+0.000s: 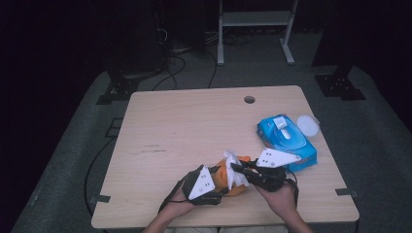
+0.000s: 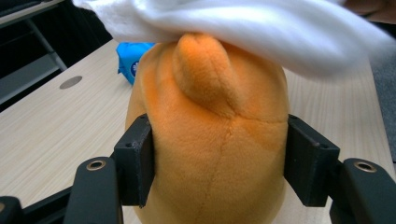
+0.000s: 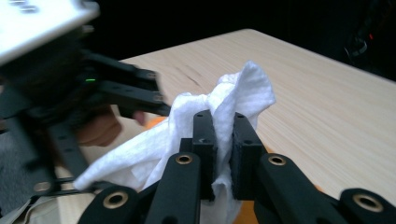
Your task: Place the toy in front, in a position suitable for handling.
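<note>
The left gripper (image 2: 219, 163) squeezes the orange plush toy (image 2: 210, 140); the right gripper (image 3: 223, 140) pinches a white wipe (image 3: 233, 98). The blue wipes pack (image 1: 287, 141), at 3 o'clock on the tabletop (image 1: 184, 121), has writing too small to read.

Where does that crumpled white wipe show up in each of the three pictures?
High view: the crumpled white wipe lies low of centre, over the orange plush toy.
Left gripper view: it drapes across the top, above the toy that the left claw clamps.
Right gripper view: it is at the centre, pinched in the right claw.
Shared landmark: the light wooden table.
</note>
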